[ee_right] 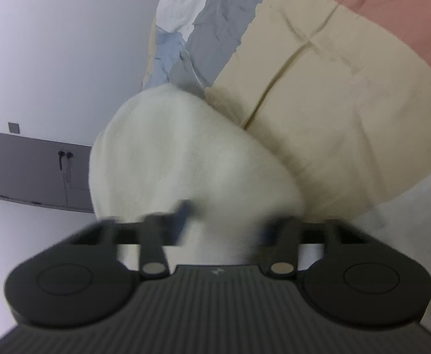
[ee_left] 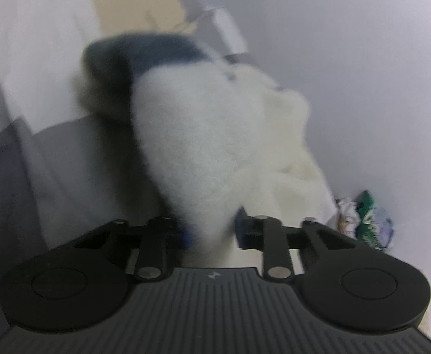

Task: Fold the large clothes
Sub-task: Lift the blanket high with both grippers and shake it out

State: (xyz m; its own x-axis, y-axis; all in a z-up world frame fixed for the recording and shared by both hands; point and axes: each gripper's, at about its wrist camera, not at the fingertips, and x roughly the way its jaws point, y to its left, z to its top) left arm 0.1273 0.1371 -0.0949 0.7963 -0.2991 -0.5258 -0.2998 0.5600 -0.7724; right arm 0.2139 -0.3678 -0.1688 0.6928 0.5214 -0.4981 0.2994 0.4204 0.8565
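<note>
- Nearest the lens, the left gripper (ee_left: 212, 231) pinches a bunch of the white fleecy garment (ee_left: 209, 147), jaws nearly together on it.
- The right gripper (ee_right: 222, 225) likewise clamps the cream fleece, which rises toward 12 o'clock above the patchwork bedspread (ee_right: 348, 103).
- Step, as I judge: both corners gripped; next, lift and spread evenly.

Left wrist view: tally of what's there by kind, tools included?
Tool: 1
White fleece garment, dark trim: 1
Bedding: 1
Green-and-white packet pile, blurred: 1
Total: 4
</note>
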